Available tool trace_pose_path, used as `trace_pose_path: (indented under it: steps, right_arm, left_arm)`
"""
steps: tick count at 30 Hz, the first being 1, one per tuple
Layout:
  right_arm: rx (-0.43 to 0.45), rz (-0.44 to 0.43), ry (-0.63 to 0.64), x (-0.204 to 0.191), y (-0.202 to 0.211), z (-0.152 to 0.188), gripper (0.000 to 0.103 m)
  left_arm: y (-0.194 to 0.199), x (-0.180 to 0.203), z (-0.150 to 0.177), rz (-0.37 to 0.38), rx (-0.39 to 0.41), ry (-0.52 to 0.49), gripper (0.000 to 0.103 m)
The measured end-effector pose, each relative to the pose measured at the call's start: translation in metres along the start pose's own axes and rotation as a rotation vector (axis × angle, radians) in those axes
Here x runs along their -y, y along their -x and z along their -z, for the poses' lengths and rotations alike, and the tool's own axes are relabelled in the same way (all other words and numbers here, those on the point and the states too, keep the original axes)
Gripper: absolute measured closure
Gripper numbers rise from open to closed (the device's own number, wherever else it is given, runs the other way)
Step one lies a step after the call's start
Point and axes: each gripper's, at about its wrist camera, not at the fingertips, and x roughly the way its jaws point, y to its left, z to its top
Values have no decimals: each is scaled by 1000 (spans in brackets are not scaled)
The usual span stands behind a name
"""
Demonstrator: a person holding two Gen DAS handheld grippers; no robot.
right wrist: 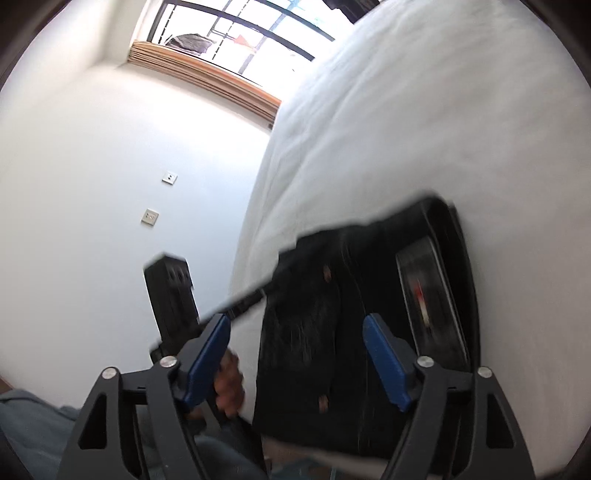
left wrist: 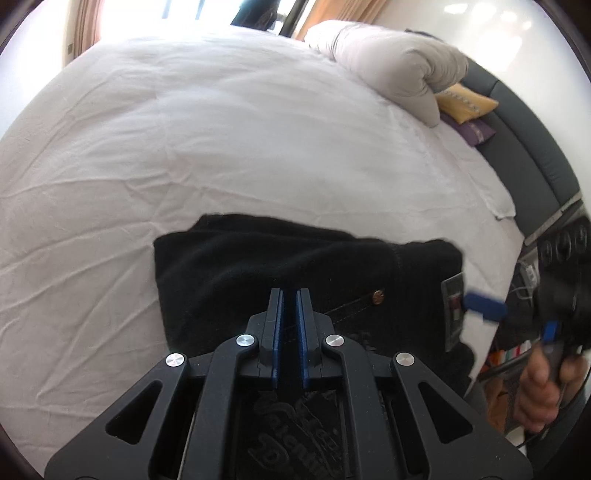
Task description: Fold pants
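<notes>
Black pants point(left wrist: 258, 258) lie folded into a compact block on the white bed sheet point(left wrist: 221, 129), with a waistband label point(left wrist: 452, 306) at their right end. My left gripper point(left wrist: 290, 295) points down onto them, its blue pads almost together and pinching a layer of the fabric. In the right wrist view the pants point(right wrist: 306, 332) are blurred, and their near corner rises toward the left gripper's black housing point(right wrist: 170, 295). My right gripper point(right wrist: 295, 317) stands open in front of the pants, its pads not pressing on them. One of its blue fingers point(left wrist: 484, 304) shows beside the label.
A rolled pale duvet point(left wrist: 399, 62), a yellow cushion point(left wrist: 465, 103) and a purple one point(left wrist: 472, 129) lie against the dark headboard point(left wrist: 524, 140). A person's hand point(left wrist: 539, 387) holds the right gripper. Beyond the bed are a white wall with sockets point(right wrist: 149, 217) and a window point(right wrist: 240, 33).
</notes>
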Motion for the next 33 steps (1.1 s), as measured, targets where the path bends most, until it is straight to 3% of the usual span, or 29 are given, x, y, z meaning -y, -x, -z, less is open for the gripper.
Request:
trace_pose_path:
  steps: [2,3,5,9,11,13,16,18,19,20,22,23,27,29,33]
  right_arm:
    - [2,34,-29,16,-25,-17,16]
    - [-16,110,-73,35,-41,-22,19]
    - [-45,137,-108,50,-58,-24,25]
    - [20,105,-39,18,-24,-15,24]
    - [58,106,-3,9,-2,-8,19]
    - [82,166,18,10,15,-2,13]
    - [34,217,-13,31,17,2,13]
    - [8,226,-45,47,11,6,13]
    - [-10,219,-57,53,7,8,13]
    - [-32,233,-72,58,0,11,13]
    - [-60,251,-73,64,-9,14,12]
    - [-63,256,-67,64,-10,15,12]
    - [-108,210,-57,53,-11,12,22]
    - [-140,249,-31,51,-19,14,23]
    - [-134,236,-69,53,-21,9,27]
  left_arm:
    - [-6,1,3,-5,30,-25,96]
    - [-12,3,6,-12,37,-37,96]
    - [-10,6,9,-19,43,-51,96]
    - [17,-2,17,-5,50,-2,96]
    - [35,-7,29,-8,60,-1,96]
    - [48,-15,42,-17,56,21,96]
    - [65,-31,61,-33,40,69,95]
    - [67,-41,69,-23,18,106,85]
    - [66,-44,70,-28,18,125,74]
    - [65,-46,70,-39,10,147,53]
    - [61,-49,68,-13,-14,197,28]
    - [58,-48,68,32,-29,214,24]
    - [40,-37,74,78,-118,188,24]
    - [35,-34,74,71,-125,181,19]
    - [19,-29,63,79,-149,196,12]
